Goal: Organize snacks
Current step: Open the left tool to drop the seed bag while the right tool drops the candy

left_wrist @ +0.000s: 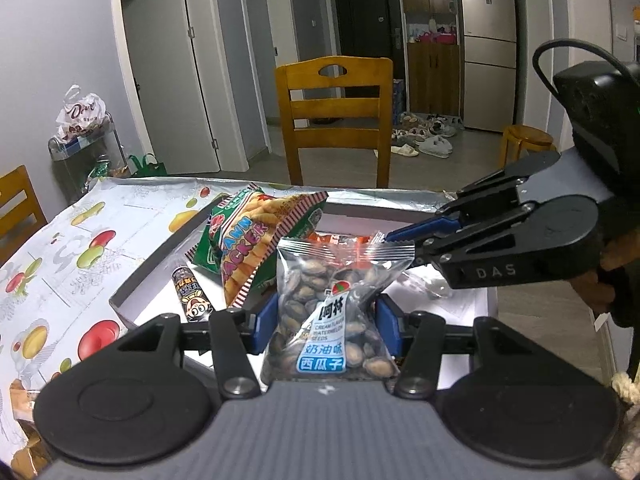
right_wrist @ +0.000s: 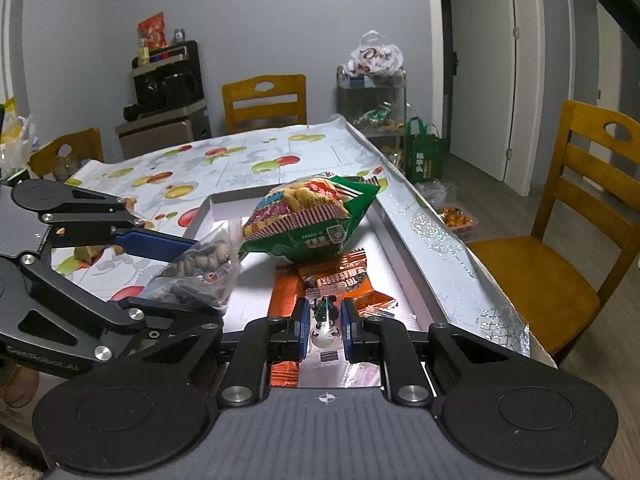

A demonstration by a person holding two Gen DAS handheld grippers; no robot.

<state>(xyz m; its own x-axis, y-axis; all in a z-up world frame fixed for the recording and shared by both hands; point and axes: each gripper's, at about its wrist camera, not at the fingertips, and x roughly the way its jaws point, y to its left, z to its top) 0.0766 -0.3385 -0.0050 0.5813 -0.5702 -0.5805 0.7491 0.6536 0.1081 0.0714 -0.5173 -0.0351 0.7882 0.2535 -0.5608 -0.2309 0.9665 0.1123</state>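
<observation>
**K:** Right, left gripper (left_wrist: 326,320) status?

**M:** Blue pads clamped on a clear packet of watermelon seeds (left_wrist: 328,308), one pad each side at mid-height. Packet stands upright between the fingers, held above the near edge of the white tray (left_wrist: 138,276).

**K:** Right gripper (right_wrist: 325,326)?

**M:** Jaws narrow, closed on a small clear packet with a panda print (right_wrist: 325,326). It sits low over the near end of the tray (right_wrist: 404,264). In the left view the right gripper (left_wrist: 390,236) comes in from the right, tips right at the seed packet's top corner. Touching or not, can't tell.

**K:** What's in the tray?

**M:** Green prawn cracker bag (right_wrist: 308,216), puffed, tilted, lying across the middle. Orange snack packets (right_wrist: 340,276) flat under and in front of it. On the left side, a small dark stick packet with a cartoon pig (left_wrist: 190,294).

**K:** Tray location?

**M:** On the table (right_wrist: 240,160), fruit-print cover, toward its right edge. Wooden chair (left_wrist: 334,120) at the far side.

**K:** Seed packet from the right camera?

**M:** Visible at left (right_wrist: 200,276), pinched between the left gripper's fingers (right_wrist: 156,244), just beside the cracker bag.
</observation>
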